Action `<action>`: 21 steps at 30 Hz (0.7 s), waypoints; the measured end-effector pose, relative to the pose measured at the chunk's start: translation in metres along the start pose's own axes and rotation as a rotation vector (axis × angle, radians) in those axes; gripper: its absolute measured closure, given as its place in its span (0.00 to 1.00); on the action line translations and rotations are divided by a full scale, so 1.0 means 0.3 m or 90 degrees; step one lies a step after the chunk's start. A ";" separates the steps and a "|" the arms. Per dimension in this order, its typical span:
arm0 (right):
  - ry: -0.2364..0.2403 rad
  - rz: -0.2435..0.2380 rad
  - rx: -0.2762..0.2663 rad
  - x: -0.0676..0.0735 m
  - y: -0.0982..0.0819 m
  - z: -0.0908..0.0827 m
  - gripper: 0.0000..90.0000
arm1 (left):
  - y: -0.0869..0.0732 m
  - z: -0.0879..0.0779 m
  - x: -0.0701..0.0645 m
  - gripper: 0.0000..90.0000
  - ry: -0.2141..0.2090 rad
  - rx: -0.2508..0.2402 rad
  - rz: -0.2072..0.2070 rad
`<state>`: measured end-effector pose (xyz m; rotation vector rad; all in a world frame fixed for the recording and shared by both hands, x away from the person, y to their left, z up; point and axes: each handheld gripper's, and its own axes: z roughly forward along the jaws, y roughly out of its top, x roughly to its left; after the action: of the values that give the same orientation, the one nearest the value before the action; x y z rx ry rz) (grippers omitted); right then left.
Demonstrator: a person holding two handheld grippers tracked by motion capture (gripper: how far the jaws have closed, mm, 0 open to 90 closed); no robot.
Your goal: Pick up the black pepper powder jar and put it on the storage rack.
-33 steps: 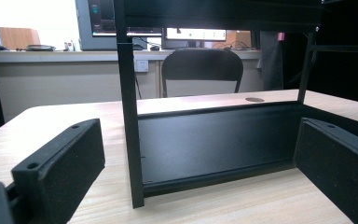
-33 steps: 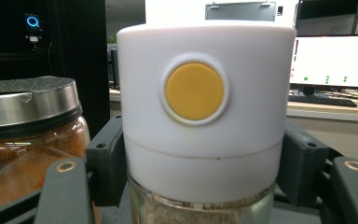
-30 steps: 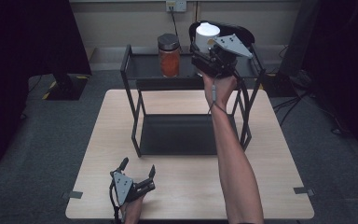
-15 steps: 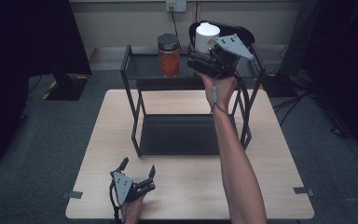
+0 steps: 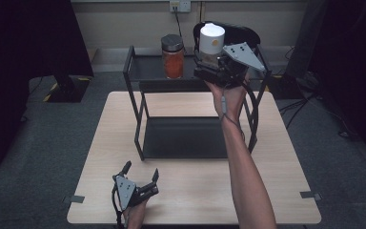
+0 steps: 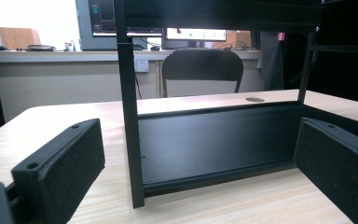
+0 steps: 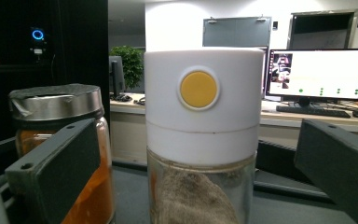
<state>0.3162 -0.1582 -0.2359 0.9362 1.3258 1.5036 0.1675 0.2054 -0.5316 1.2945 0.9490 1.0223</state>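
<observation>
So the wooden table (image 5: 195, 191) had this black two-tier metal rack (image 5: 138, 124) standing on it, bottom tray sitting flat on the tabletop and the top shelf up toward the far edge. On that top shelf were two jars side by side: an orange-filled jar (image 5: 172, 56) with a metal lid on my left, and a white-capped shaker jar (image 5: 211, 39) with a yellow dot on the cap just to its right. My right gripper (image 5: 208, 66) was up at that shelf, jaws spread wide either side of the shaker, and in the right gripper view the jar (image 7: 200, 140) stood dead centre between the pads with clear gaps on both sides, so nothing was pinched. The orange jar (image 7: 63, 154) showed partly behind my left-hand pad. My left gripper (image 5: 140, 177) was resting down on the near edge of the table, jaws also wide apart and holding nothing, pointed at the rack's front post (image 6: 128, 116) and lower tray, well apart from both jars.
</observation>
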 end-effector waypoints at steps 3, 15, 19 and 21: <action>0.004 0.002 -0.010 -0.010 0.001 -0.027 0.00 | 0.000 0.000 0.000 0.01 0.000 0.000 0.000; 0.005 -0.002 -0.036 -0.021 -0.036 -0.120 0.00 | 0.000 0.000 -0.002 0.01 0.002 0.000 0.000; 0.002 -0.006 -0.045 -0.014 -0.058 -0.157 0.00 | 0.000 0.000 -0.002 0.01 0.002 0.000 0.000; 0.007 -0.003 -0.042 -0.018 -0.065 -0.172 0.00 | 0.000 0.000 -0.002 0.01 0.002 0.000 0.000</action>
<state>0.2721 -0.1789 -0.2623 0.8827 1.2778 1.5419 0.1674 0.2049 -0.5315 1.2935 0.9515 1.0244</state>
